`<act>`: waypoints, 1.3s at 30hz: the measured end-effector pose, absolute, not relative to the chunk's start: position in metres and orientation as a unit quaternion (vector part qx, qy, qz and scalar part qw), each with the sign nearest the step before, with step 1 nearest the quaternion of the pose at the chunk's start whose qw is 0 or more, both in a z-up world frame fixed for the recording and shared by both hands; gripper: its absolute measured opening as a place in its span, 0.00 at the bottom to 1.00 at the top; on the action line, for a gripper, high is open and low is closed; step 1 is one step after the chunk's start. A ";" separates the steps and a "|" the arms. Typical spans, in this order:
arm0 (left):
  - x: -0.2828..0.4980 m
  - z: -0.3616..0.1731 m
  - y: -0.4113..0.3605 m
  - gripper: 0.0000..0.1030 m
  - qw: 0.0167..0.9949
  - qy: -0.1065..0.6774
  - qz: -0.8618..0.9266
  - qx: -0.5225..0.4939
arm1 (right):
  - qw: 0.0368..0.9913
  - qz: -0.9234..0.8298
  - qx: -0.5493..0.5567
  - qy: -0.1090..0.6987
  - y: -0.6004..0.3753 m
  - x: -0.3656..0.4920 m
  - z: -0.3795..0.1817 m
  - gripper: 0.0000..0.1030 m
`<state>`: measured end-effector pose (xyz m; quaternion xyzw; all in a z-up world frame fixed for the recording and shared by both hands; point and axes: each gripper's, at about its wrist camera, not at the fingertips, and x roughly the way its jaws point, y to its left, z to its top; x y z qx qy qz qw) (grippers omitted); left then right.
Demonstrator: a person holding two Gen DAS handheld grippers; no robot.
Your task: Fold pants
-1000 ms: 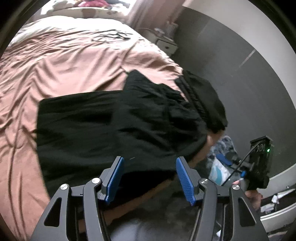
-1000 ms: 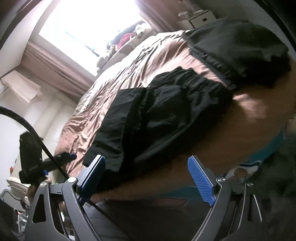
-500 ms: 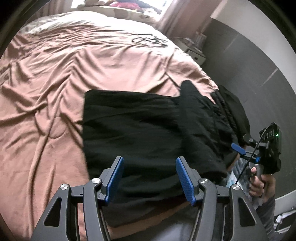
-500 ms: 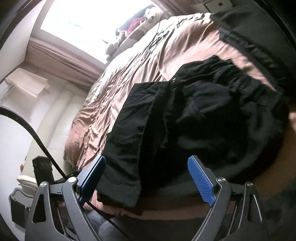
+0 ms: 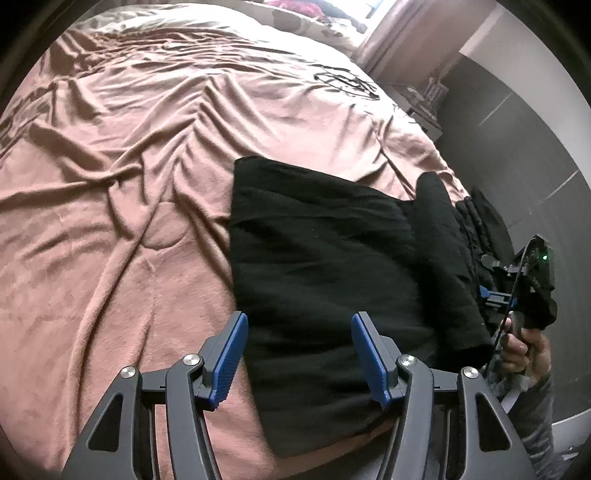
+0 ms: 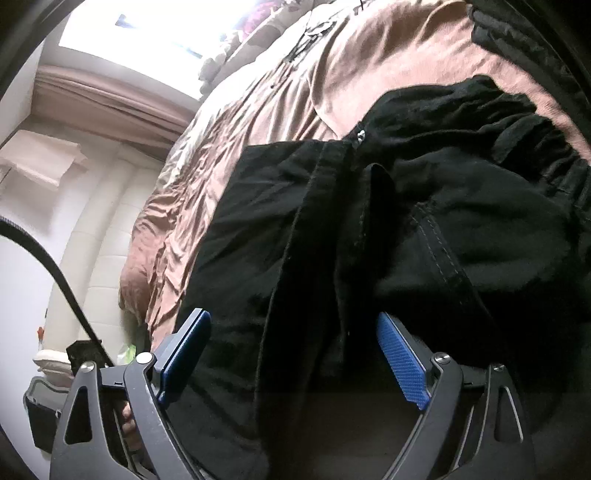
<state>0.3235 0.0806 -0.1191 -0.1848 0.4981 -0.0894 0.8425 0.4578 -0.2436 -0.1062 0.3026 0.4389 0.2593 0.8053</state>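
Note:
Black pants point(image 5: 325, 266) lie folded on a pink bedspread point(image 5: 122, 192) near the bed's front right corner. My left gripper point(image 5: 299, 354) is open and empty, hovering over the pants' near left edge. In the right wrist view the pants point(image 6: 369, 236) fill the middle, with the gathered waistband to the right and a leg fold to the left. My right gripper point(image 6: 295, 354) is open and empty, close above the pants' near edge. The right gripper also shows in the left wrist view point(image 5: 528, 288), at the far right beside the bed corner.
Another black garment point(image 5: 487, 218) hangs over the bed's right corner. A nightstand point(image 5: 424, 107) stands by the dark wall at the back right. Pillows point(image 5: 303, 18) lie at the bed's head. A dark bin point(image 6: 44, 417) stands on the floor at left.
Both grippers have moved in over the bed toward the pants, which now look larger and closer. The left view has swung left, so the pants sit right of centre. Both stay open.

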 end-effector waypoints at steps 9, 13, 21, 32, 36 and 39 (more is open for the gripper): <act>0.323 -0.130 0.087 0.59 0.838 0.503 -0.081 -0.195 | 0.801 0.233 0.294 0.467 -0.234 0.485 -0.121 0.70; 0.323 -0.131 0.087 0.59 0.838 0.502 -0.079 -0.201 | 0.807 0.229 0.263 0.477 -0.225 0.489 -0.113 0.29; 0.325 -0.128 0.090 0.59 0.840 0.497 -0.078 -0.204 | 0.851 0.230 0.192 0.432 -0.223 0.482 -0.060 0.10; 0.327 -0.128 0.092 0.59 0.840 0.497 -0.076 -0.205 | 0.895 0.152 0.056 0.417 -0.256 0.450 0.003 0.09; 0.328 -0.131 0.095 0.59 0.839 0.499 -0.071 -0.206 | 0.897 0.125 0.004 0.423 -0.251 0.458 0.020 0.09; 0.327 -0.131 0.098 0.59 0.838 0.500 -0.067 -0.207 | 0.894 0.105 -0.024 0.434 -0.248 0.466 0.024 0.08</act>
